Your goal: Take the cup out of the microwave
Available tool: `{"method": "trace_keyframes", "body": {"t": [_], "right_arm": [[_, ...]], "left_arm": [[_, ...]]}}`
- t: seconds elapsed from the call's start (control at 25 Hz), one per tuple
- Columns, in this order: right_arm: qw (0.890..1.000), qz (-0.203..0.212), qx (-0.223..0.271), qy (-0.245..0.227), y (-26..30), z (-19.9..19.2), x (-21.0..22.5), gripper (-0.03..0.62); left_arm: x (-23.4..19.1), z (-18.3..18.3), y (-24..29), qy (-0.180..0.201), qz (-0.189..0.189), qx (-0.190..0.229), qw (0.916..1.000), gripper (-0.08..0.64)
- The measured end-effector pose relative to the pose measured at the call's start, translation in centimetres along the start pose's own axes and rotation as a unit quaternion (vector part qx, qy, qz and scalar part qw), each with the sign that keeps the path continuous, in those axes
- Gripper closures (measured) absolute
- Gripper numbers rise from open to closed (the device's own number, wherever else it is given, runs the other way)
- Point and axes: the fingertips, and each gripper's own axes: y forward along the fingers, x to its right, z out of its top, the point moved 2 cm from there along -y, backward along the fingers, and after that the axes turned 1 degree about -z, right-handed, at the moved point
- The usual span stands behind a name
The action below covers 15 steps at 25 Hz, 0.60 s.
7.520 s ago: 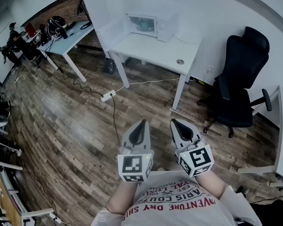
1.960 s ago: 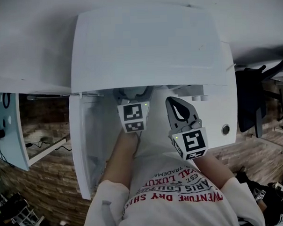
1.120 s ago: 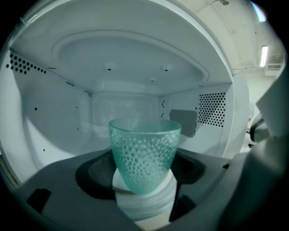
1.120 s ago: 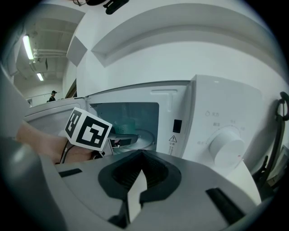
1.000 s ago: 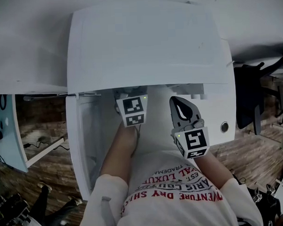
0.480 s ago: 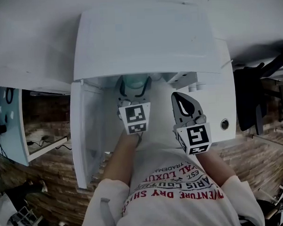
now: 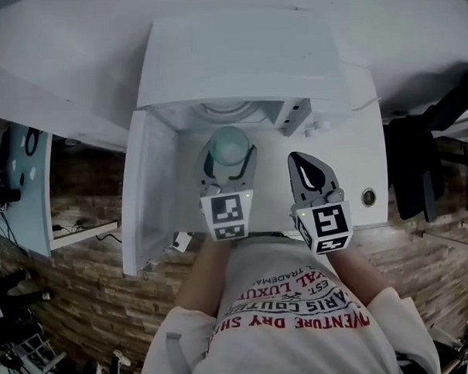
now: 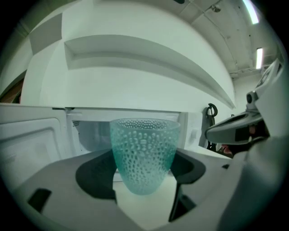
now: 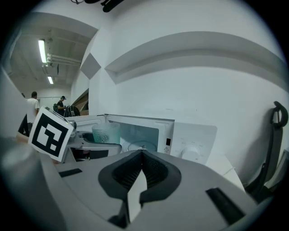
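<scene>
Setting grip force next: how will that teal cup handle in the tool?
The cup looks like rigid, see-through glass or plastic: probably stiff, perhaps breakable. Its dimpled wall likely helps the left tool grip. It tapers to a narrow base, so it may tip when set down.

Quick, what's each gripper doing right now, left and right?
Left gripper: closed on the teal cup.
Right gripper: closed, empty.

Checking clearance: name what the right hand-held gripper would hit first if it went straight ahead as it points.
Probably the microwave, around where its open cavity meets the control panel; exact depth is unclear.
</scene>
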Motion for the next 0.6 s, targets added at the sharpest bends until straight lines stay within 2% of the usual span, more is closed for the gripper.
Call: {"method": "trace_keyframes", "body": {"t": [0.36,0.6], "right_arm": [[0.999,0.012,0.041,0.005,-3.6,2.0,-0.5,0.588],[0.996,0.013,0.086,0.010,-4.9,4.8,-0.8,0.588]], "left_arm": [[2.2,4.1,-6.0,-0.004,-0.001,0.020,0.9998,0.198],[2.2,8.2,-8.4,0.003,0.018,0.065,0.9977,0.198]]}}
